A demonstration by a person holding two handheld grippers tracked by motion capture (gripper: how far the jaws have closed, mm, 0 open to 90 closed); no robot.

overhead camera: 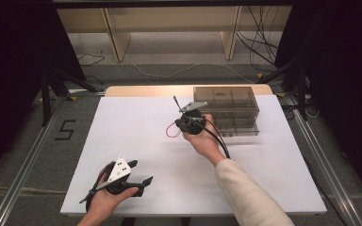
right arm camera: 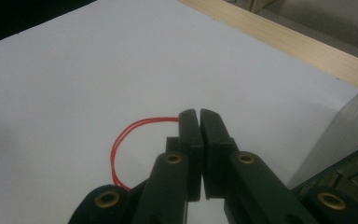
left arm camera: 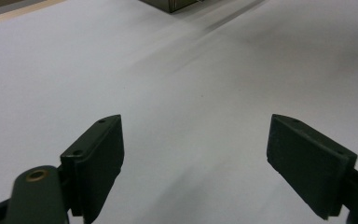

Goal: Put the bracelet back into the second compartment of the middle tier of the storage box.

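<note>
Across the smooth white desk [overhead camera: 136, 141], a smoky translucent plastic drawer box [overhead camera: 231, 106] sits far-side; right claw [right arm camera: 199, 114] pinches a thin red wire loop [right arm camera: 121, 140]; left claw [left arm camera: 193, 158] gapes wide.

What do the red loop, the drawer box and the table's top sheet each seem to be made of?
Red loop: thin, glossy, bends freely; probably a rubber band, perhaps cord. Drawer box: smoky see-through walls, likely hard plastic. Top sheet: matte white, flat, probably paper or board; the table's bare back edge looks like pale wood.
</note>
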